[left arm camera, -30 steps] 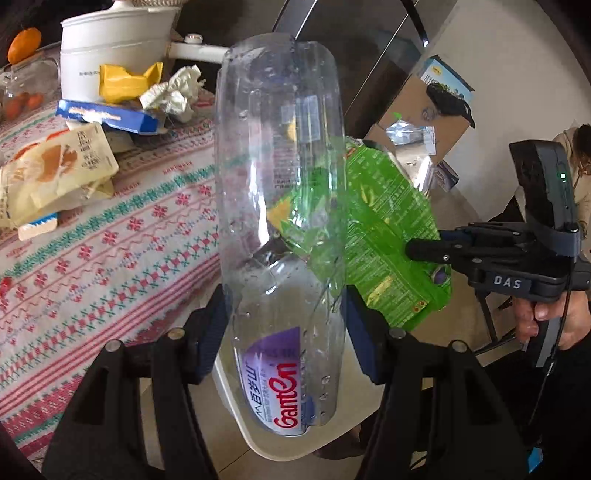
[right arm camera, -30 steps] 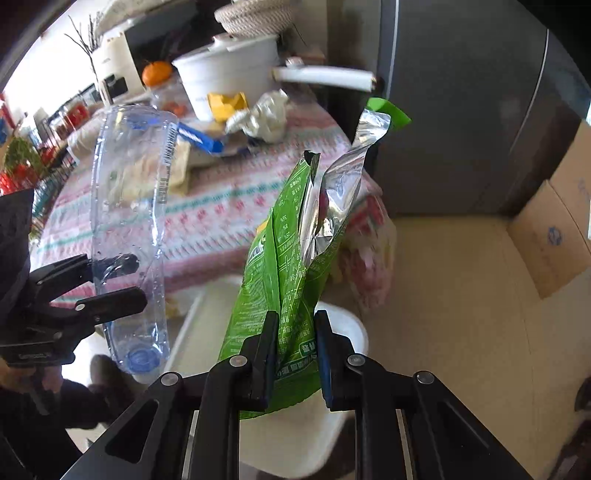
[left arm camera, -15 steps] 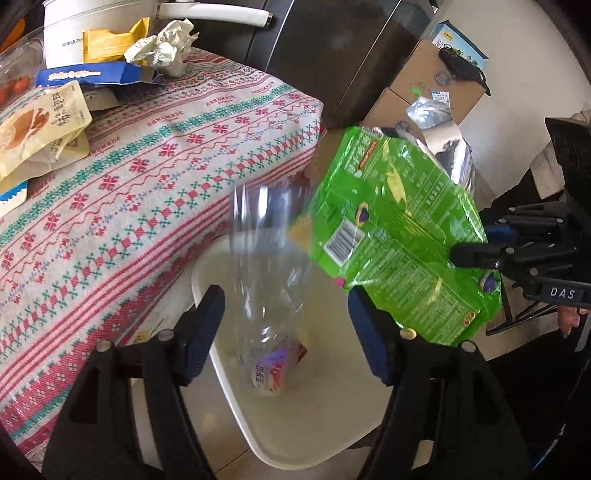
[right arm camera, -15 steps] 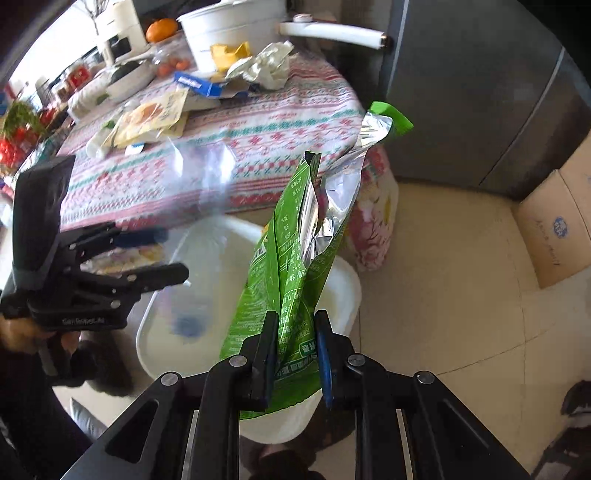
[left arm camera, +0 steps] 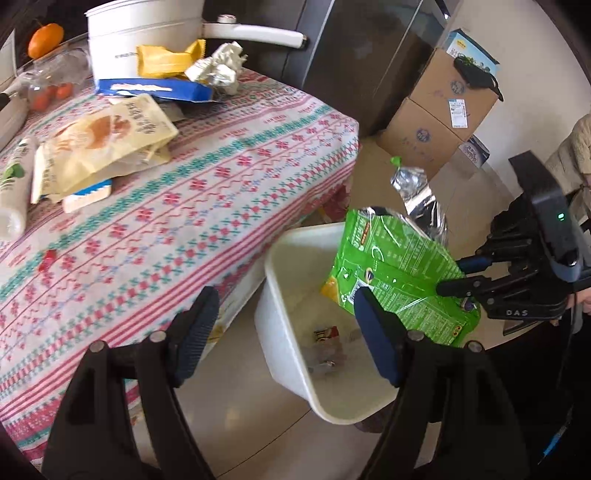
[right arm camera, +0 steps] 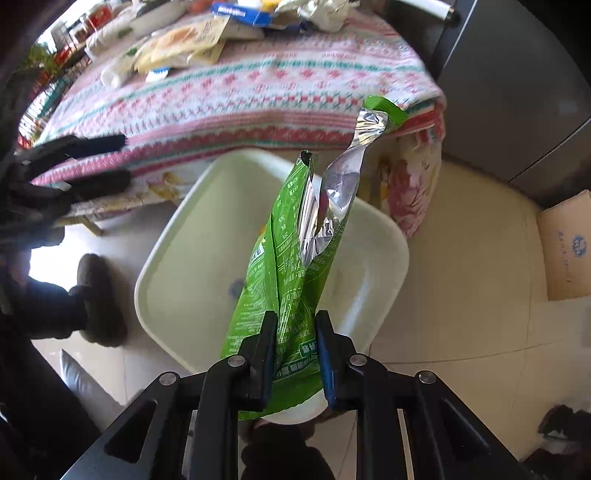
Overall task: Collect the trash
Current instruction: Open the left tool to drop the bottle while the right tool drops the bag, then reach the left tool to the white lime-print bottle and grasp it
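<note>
Green snack bag (right arm camera: pixel 284 280), pinched by the right gripper (right arm camera: pixel 295 354) above the white bin (right arm camera: pixel 177 229), could flutter past the rim on release; left gripper (left arm camera: pixel 284 332) spread, empty.

I am seeing one white bin (left arm camera: pixel 280 325) on the floor and one green snack bag (right arm camera: pixel 291 266) over it. Two cardboard boxes (left arm camera: pixel 439 107) are standing stacked by the wall, and one white pot (left arm camera: pixel 144 33) and one orange (left arm camera: pixel 45 35) are sitting on the table.

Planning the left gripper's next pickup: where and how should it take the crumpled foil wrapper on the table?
Grip the crumpled foil wrapper across its raised, bunched middle, coming from above with the open left gripper. It sits high and loose by the blue box, so a flat side approach would likely snag neighbours.
</note>
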The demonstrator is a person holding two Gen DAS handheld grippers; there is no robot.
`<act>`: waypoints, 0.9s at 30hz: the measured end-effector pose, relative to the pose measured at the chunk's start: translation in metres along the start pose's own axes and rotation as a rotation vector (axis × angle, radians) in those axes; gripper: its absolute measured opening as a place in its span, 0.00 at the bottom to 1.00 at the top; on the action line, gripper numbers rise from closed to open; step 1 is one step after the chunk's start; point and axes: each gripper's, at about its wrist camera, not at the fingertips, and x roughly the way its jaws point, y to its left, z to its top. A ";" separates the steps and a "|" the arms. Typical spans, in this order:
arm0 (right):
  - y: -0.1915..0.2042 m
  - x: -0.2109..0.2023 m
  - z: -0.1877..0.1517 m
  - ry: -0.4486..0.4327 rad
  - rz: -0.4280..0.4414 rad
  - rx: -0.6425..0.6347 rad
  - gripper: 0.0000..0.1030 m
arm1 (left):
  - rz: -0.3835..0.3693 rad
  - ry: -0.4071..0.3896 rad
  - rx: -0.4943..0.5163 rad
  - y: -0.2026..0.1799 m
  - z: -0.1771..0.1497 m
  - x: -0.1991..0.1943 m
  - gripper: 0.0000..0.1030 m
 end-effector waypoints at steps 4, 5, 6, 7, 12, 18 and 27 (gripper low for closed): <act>0.003 0.008 0.003 0.041 0.004 -0.001 0.35 | 0.043 -0.026 0.000 0.009 0.001 -0.012 0.78; 0.004 0.011 0.007 0.045 0.001 0.002 0.40 | 0.054 -0.031 -0.005 0.013 0.000 -0.017 0.80; 0.005 0.011 0.010 0.050 -0.006 0.008 0.51 | 0.062 -0.033 -0.012 0.017 0.000 -0.019 0.81; 0.006 0.011 0.012 0.049 -0.011 0.011 0.60 | 0.067 -0.035 -0.022 0.021 0.000 -0.021 0.82; 0.020 0.004 0.027 0.010 0.001 0.007 0.66 | 0.115 -0.040 -0.074 0.042 0.000 -0.033 0.86; 0.039 0.001 0.048 -0.003 -0.016 -0.006 0.68 | 0.173 -0.050 -0.114 0.067 0.001 -0.052 0.88; 0.053 -0.024 0.099 -0.107 0.009 0.039 0.71 | 0.323 -0.019 -0.205 0.146 0.028 -0.086 0.88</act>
